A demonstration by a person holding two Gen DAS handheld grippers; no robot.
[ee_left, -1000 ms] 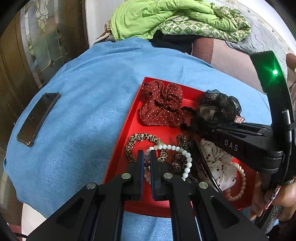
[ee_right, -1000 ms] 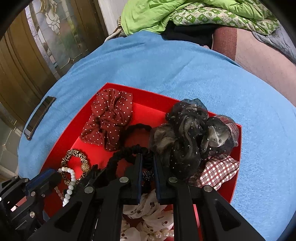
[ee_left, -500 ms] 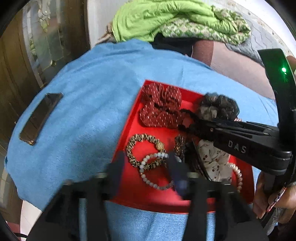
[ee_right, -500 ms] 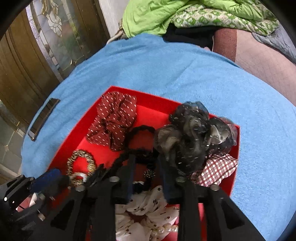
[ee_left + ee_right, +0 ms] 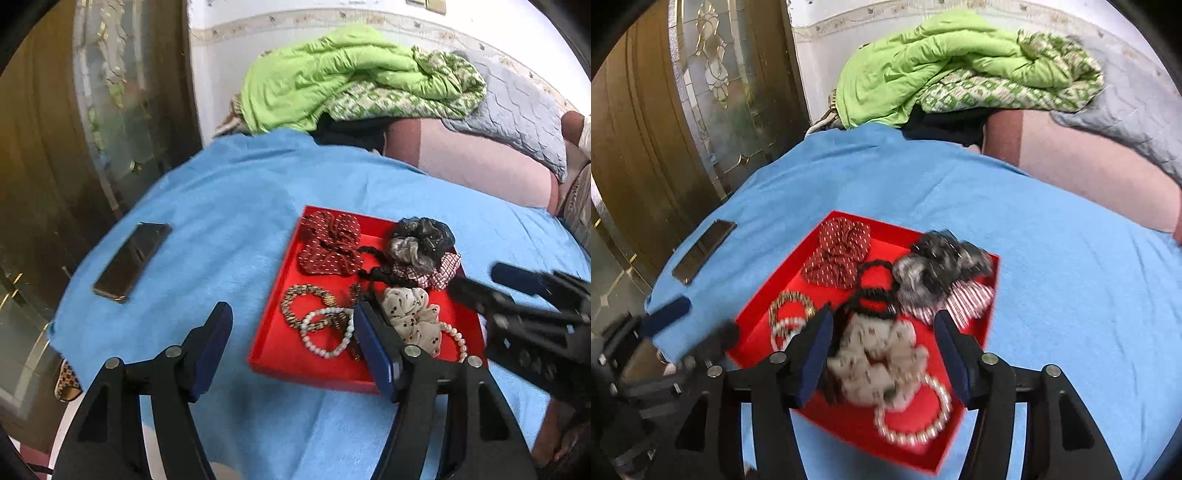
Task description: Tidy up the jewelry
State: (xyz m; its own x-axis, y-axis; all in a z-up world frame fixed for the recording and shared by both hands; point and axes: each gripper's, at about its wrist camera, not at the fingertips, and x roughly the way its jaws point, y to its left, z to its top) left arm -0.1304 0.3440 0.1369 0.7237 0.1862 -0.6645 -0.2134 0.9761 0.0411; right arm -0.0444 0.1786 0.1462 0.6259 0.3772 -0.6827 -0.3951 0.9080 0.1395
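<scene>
A red tray (image 5: 280, 354) (image 5: 849, 424) lies on a blue cloth. It holds a dark red dotted scrunchie (image 5: 328, 249) (image 5: 838, 256), a black sheer scrunchie (image 5: 421, 240) (image 5: 938, 266), a checked scrunchie (image 5: 443, 271), a white dotted scrunchie (image 5: 410, 314) (image 5: 875, 358), a black hair tie (image 5: 871, 291), a gold chain bracelet (image 5: 306, 299) (image 5: 790, 306) and pearl bracelets (image 5: 325, 332) (image 5: 916, 421). My left gripper (image 5: 291, 317) is open and empty above the tray's near left edge. My right gripper (image 5: 882, 321) is open and empty above the white scrunchie.
A dark phone (image 5: 133, 260) (image 5: 703, 251) lies on the blue cloth (image 5: 229, 206) left of the tray. A green quilt and bedding (image 5: 351, 85) are piled behind. A wooden glass-panelled door (image 5: 683, 110) stands at the left.
Both grippers have opened from shut and pulled back up away from the tray. The white pearl bracelet and black hair tie now lie loose in the tray.
</scene>
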